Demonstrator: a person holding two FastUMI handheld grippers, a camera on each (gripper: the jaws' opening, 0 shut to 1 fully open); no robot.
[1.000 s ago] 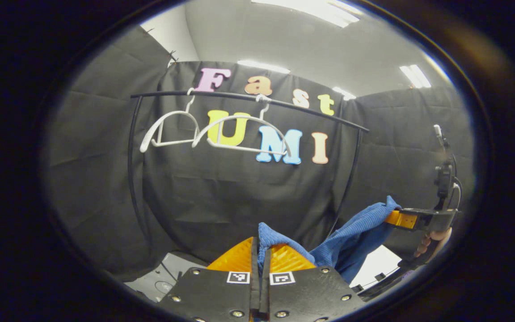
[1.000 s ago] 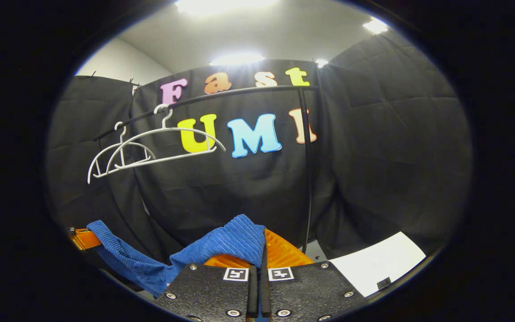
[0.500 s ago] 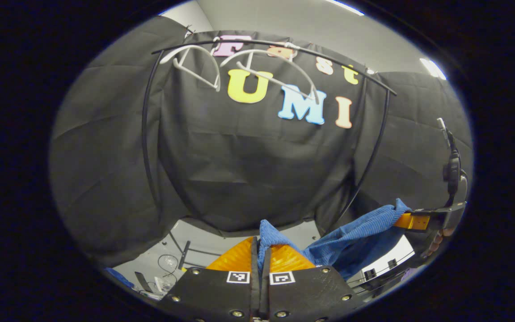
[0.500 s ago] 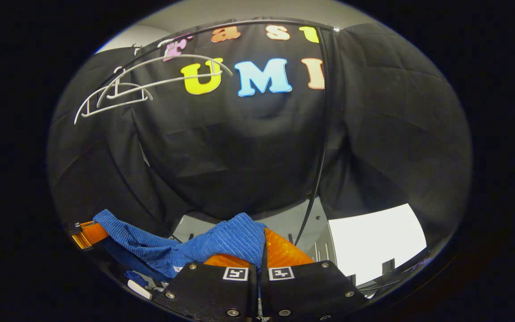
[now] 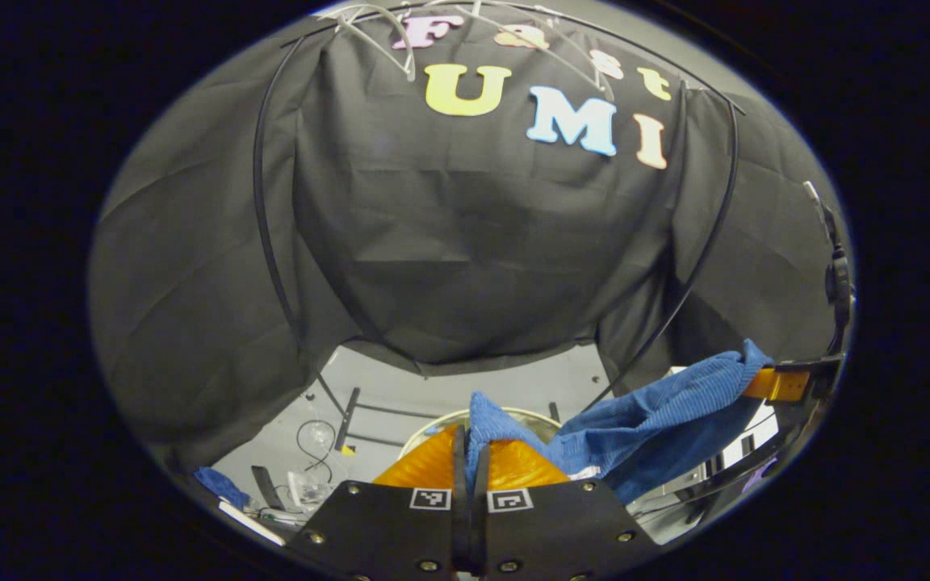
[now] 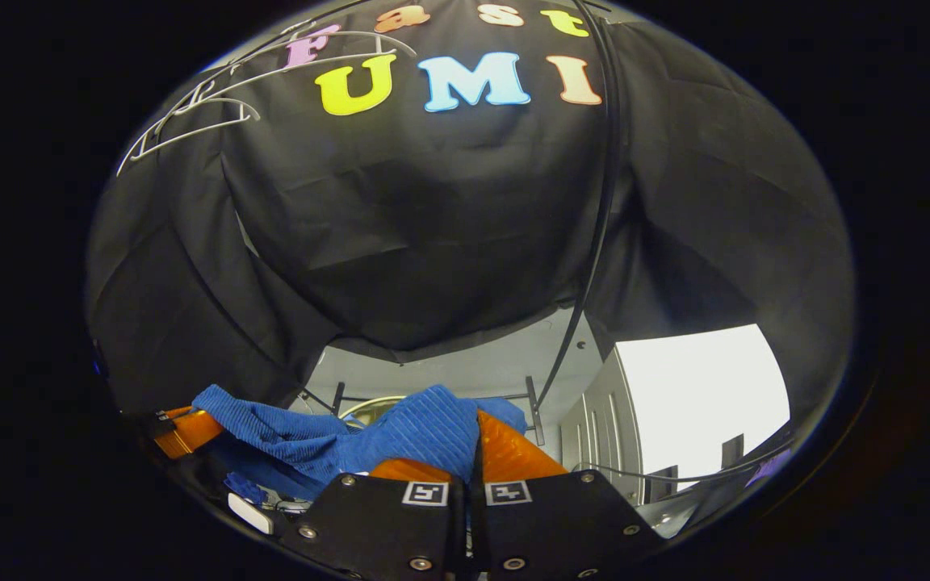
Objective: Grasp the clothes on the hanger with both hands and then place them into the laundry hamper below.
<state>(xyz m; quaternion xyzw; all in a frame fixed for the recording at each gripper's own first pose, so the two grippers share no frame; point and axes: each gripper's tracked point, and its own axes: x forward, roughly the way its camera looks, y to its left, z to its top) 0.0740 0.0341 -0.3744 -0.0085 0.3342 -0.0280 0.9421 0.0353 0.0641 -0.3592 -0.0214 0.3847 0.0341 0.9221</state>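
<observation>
Left gripper view: the left hand-held gripper [image 5: 471, 452] is seen at the bottom edge, its two fingers pressed together on a fold of a blue ribbed garment [image 5: 651, 411]. From there the cloth is stretched rightward to the right hand-held gripper [image 5: 788, 381] at the far right, where its other end is pinched. A pale round rim of the laundry hamper [image 5: 433, 424] is glimpsed just behind the near fingers, below the cloth. Two bare white hangers [image 5: 384, 32] are hung on a black garment rack [image 5: 259, 202] at the top, against the black cloth wall. Cables and small items are scattered on the grey floor [image 5: 384, 379]. Right gripper view: the right hand-held gripper [image 6: 471, 456] is shown closed on the blue ribbed garment [image 6: 425, 432], which is draped over its left finger and drawn leftward to the left hand-held gripper [image 6: 182, 429]. The hamper rim [image 6: 364, 403] is partly visible behind the cloth. White hangers [image 6: 190, 121] are seen at upper left.
</observation>
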